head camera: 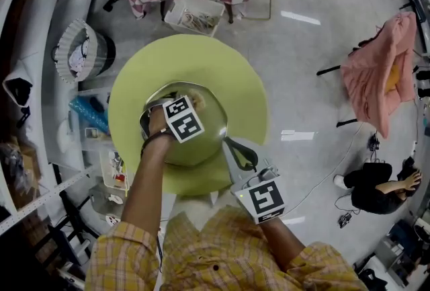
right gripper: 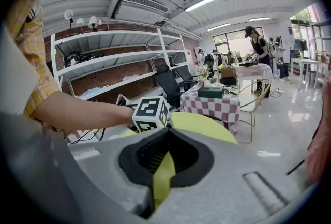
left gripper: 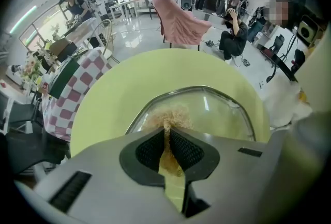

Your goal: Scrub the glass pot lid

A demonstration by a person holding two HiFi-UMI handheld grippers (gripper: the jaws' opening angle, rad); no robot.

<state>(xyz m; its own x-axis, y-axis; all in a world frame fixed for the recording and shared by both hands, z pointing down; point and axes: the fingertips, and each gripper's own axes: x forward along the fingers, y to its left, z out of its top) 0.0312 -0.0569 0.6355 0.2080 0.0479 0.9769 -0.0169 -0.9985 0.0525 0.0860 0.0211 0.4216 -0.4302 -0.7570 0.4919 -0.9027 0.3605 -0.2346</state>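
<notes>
Glass pot lid [left gripper: 212, 106] meets the tan scrubber [left gripper: 175, 114] pinched in left claw [left gripper: 167, 129]; right claw [right gripper: 166, 134] closed.

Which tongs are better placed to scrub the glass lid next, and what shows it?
Left. The left tongs are shut on a tan scrubber resting on the glass lid. The right tongs are shut on nothing, at the near edge of the green table.

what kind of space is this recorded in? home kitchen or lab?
Probably a lab or workshop hall, not a kitchen: open metal shelving on a brick wall, an office chair, several people about on a polished floor.
</notes>
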